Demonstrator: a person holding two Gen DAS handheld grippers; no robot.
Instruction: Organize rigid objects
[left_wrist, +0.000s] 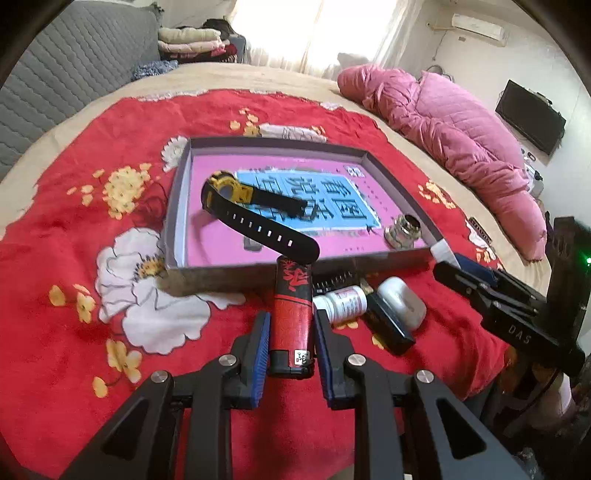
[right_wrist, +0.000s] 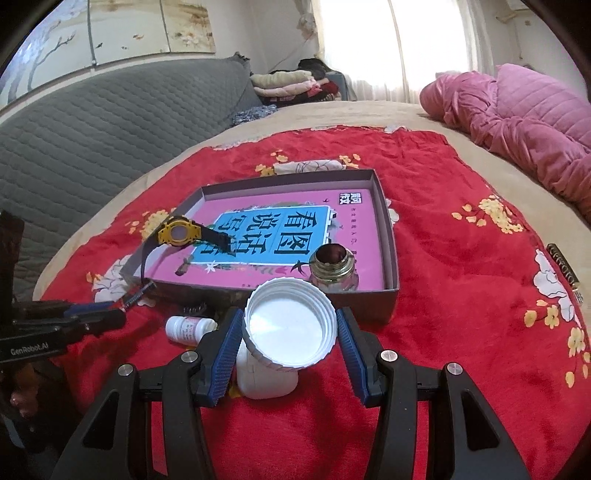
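Both grippers hold items above a red floral blanket (left_wrist: 66, 332) beside a shallow grey cardboard box (left_wrist: 177, 206).

The left gripper (left_wrist: 288, 325) is clamped on a red-and-black cylindrical tube (left_wrist: 290, 314), which points toward the box's near wall. The right gripper (right_wrist: 290, 328) has its blue pads on either side of a white ribbed plastic lid (right_wrist: 291, 325), open side up; contact looks likely, though the right pad may stand a hair off. Inside the box, on its pink-and-blue printed floor, lie a yellow-and-black wristwatch (left_wrist: 236, 199) at the left, one strap hanging over the wall, and a small open glass jar (right_wrist: 332, 267) in the near right corner. A small white pill bottle (left_wrist: 343, 302) lies on the blanket just before the box, beside a white oblong case (left_wrist: 402, 302).
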